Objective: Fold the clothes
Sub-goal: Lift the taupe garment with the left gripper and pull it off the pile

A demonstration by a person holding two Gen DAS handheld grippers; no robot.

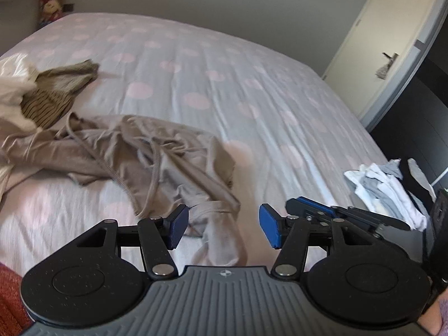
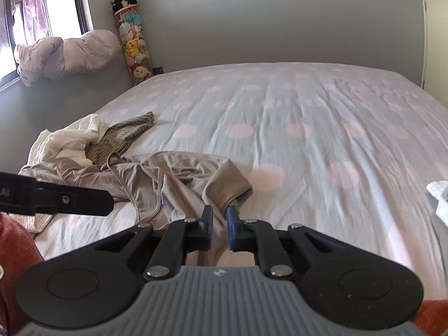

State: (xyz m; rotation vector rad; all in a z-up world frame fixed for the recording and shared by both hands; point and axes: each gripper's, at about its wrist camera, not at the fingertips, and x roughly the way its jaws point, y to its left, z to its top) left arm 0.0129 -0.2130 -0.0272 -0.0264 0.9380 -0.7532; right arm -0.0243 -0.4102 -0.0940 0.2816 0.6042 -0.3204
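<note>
Laying-out step: left gripper [image 1: 222,231] spread, clear of beige garment [image 1: 145,151]; right gripper [image 2: 219,229] narrowly parted, fabric between, grip undetermined. Next: spread flat.

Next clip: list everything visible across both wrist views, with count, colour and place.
Crumpled beige drawstring garment: one, beige, near bed edge.
Striped olive knit garment: one, olive, beside the white one.
Crumpled white garment: one, white, left bed edge.
Bed with pink-dotted sheet: one, pale grey.
Stack of folded white and grey clothes: one, right of bed.
Column of plush toys: one, corner.
Bundled pale duvet: one, windowsill.
Cream door: one, far right.
Left hand-held gripper: open, over beige cloth.
Right hand-held gripper: narrowly open, cloth between.
</note>
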